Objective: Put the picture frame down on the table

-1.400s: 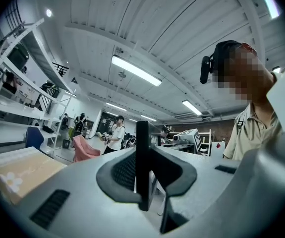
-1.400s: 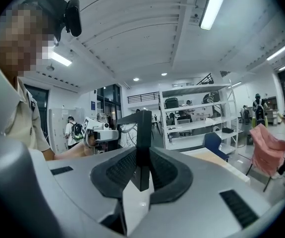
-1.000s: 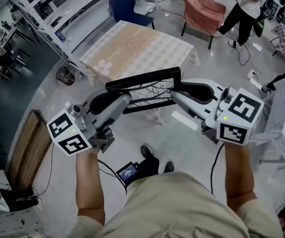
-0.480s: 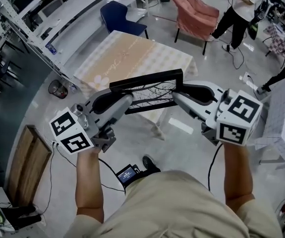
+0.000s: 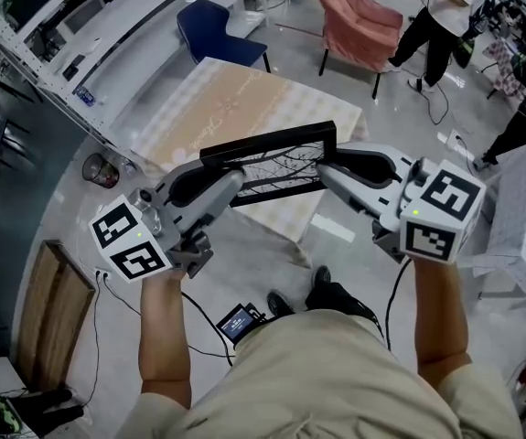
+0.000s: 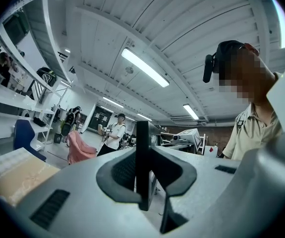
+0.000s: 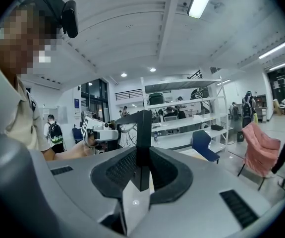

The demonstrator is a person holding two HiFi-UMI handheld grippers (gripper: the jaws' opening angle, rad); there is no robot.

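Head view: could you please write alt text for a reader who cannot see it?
A person holds a black picture frame between the left gripper and right gripper, jaws closed on its two ends. Beyond it stands a table with a beige cloth.

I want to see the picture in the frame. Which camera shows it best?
The head view: the whole front of the picture frame shows, between the left claw and right claw. Each gripper view shows only its clamped black edge.

The worktop (image 5: 244,99) is covered by a pale checked cloth (image 5: 189,131) with a tan band down its middle. It stands on a glossy grey floor (image 5: 267,250), near a blue chair (image 5: 209,27) and a pink armchair (image 5: 359,21).
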